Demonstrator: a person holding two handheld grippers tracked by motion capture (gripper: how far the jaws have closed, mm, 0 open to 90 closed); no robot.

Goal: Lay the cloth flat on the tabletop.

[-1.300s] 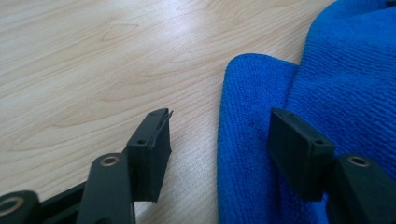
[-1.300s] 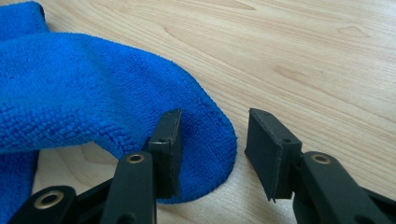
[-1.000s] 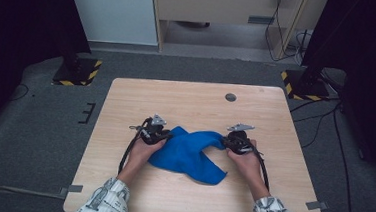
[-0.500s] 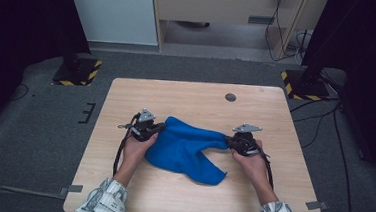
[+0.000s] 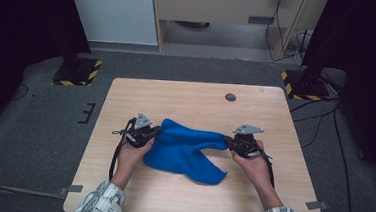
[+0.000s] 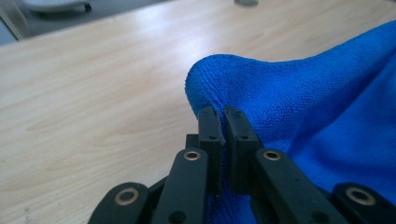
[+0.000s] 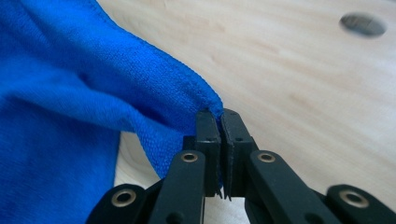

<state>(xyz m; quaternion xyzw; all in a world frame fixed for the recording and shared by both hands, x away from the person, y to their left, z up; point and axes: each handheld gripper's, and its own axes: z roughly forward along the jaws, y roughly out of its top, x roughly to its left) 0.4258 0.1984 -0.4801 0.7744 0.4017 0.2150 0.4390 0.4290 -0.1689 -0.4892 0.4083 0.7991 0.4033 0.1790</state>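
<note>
Each hand-held gripper, left (image 5: 155, 132) and right (image 5: 227, 140), is clamped tight on opposite corners of the crumpled blue microfibre cloth (image 5: 185, 148).

We take this for a lab recording bay. A light wooden table (image 5: 196, 106) stands alone on grey carpet (image 5: 39, 125), its feet held by taped brackets (image 5: 74, 189). Black curtains (image 5: 21, 19) close the left and right of the frame. Stand bases marked with yellow-black hazard tape (image 5: 75, 73) sit at the table's far corners. Cables (image 5: 282, 22) trail down from a wall socket in the upper right, beside a beige cabinet (image 5: 223, 8).
</note>
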